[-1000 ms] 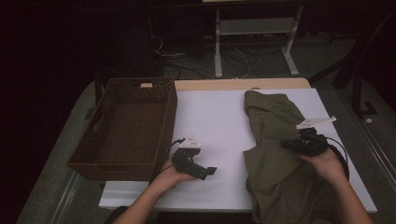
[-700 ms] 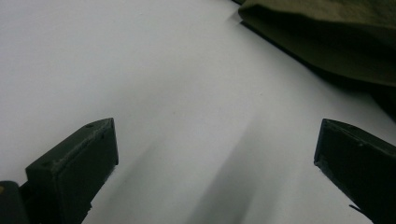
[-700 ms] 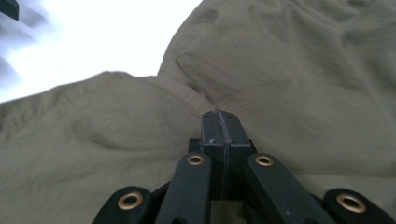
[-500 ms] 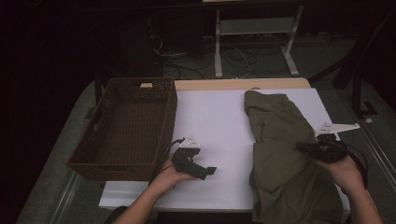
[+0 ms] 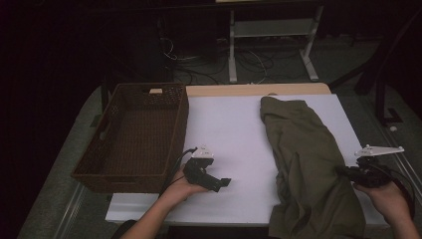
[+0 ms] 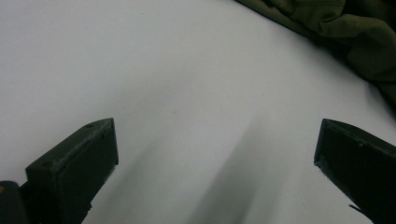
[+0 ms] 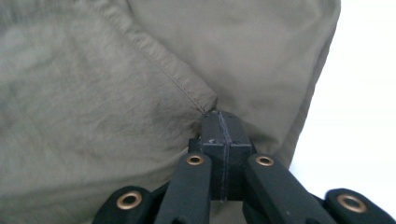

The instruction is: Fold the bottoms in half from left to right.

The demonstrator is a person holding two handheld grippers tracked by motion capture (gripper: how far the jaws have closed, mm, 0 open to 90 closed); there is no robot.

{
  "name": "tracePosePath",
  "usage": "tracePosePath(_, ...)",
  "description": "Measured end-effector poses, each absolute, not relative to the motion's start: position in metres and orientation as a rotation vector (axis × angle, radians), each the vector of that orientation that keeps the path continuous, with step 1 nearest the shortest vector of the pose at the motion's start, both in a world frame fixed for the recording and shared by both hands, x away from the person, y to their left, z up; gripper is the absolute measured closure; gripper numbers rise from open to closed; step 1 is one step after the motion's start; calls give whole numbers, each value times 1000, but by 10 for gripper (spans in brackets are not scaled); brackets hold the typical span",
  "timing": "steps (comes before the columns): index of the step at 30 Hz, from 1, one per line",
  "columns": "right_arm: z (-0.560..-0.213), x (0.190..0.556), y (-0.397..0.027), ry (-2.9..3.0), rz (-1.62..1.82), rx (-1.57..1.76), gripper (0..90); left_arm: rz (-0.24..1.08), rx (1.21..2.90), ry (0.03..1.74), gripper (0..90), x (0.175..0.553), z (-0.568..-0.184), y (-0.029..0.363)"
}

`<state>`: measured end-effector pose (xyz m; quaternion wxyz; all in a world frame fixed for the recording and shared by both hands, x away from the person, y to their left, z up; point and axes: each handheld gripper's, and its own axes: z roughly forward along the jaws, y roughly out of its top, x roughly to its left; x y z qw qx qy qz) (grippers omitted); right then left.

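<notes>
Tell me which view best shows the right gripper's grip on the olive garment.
The right gripper view: the right gripper has its jaws shut, pinching a fold of the olive garment. The high view shows it small at the cloth's edge; the left gripper view shows just a garment corner.

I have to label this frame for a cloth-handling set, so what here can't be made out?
- Olive garment: its near end runs off the bottom edge of the high view; what kind it is stays unclear.
- Right gripper: jaws shut at a seam; the tips hide whether cloth is pinched between them.
- Basket: its interior is too dark in the high view to tell.
- Left gripper: jaws apart over bare white table; its body is cut off.
</notes>
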<state>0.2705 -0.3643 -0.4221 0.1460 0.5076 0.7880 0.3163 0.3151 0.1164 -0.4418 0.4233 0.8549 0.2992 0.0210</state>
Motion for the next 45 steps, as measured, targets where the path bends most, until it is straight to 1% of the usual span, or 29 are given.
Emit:
tracePosePath(1,-417,272,-362,2236,959,1448,752,52,2141,749,0,315,-442,116)
tracePosePath(2,-417,272,-362,2236,959,1448,752,51,2143,749,0,315,-442,116)
tracePosePath(3,-409,274,-357,2207,1001,1416,659,49,2142,750,0,315,-442,116)
tracePosePath(5,-404,275,-354,2193,1028,1402,651,50,2143,750,0,316,-443,115)
tracePosePath(8,-392,280,-340,2198,1110,1350,592,49,2145,747,0,315,-443,115)
tracePosePath(9,-387,285,-327,2215,1145,1313,566,49,2147,746,0,315,-443,115)
tracePosePath(10,-387,285,-327,2215,1145,1313,566,49,2147,745,0,315,-443,115)
tracePosePath(12,-384,289,-312,2247,1176,1270,567,48,2145,746,0,315,-443,114)
tracePosePath(13,-381,292,-297,2288,1199,1223,570,47,2143,747,0,315,-443,114)
tracePosePath(14,-381,292,-297,2288,1199,1223,570,47,2144,747,0,315,-443,115)
tracePosePath(16,-380,293,-282,2325,1212,1178,571,48,2144,747,0,315,-443,115)
tracePosePath(19,-382,299,-266,2358,1193,1144,544,48,2144,747,0,315,-443,115)
tracePosePath(24,-391,317,-255,2391,1176,1174,498,47,2142,746,0,315,-443,114)
tracePosePath(25,-394,320,-252,2412,1153,1177,529,47,2143,747,0,315,-443,114)
tracePosePath(26,-398,323,-250,2427,1117,1170,616,46,2144,746,0,315,-443,114)
tracePosePath(29,-406,325,-250,2476,1052,1155,783,46,2147,740,0,315,-443,115)
tracePosePath(31,-406,321,-256,2471,1046,1158,846,47,2146,742,0,315,-443,115)
tracePosePath(33,-401,313,-269,2442,1062,1169,863,48,2145,743,0,315,-442,116)
tracePosePath(37,-401,302,-284,2426,1057,1188,863,48,2145,740,0,314,-442,116)
tracePosePath(40,-406,289,-305,2416,1015,1239,865,48,2145,740,0,314,-442,116)
tracePosePath(43,-409,283,-313,2411,980,1263,865,48,2144,741,0,315,-442,116)
tracePosePath(45,-418,278,-320,2431,912,1288,864,48,2146,738,0,315,-442,116)
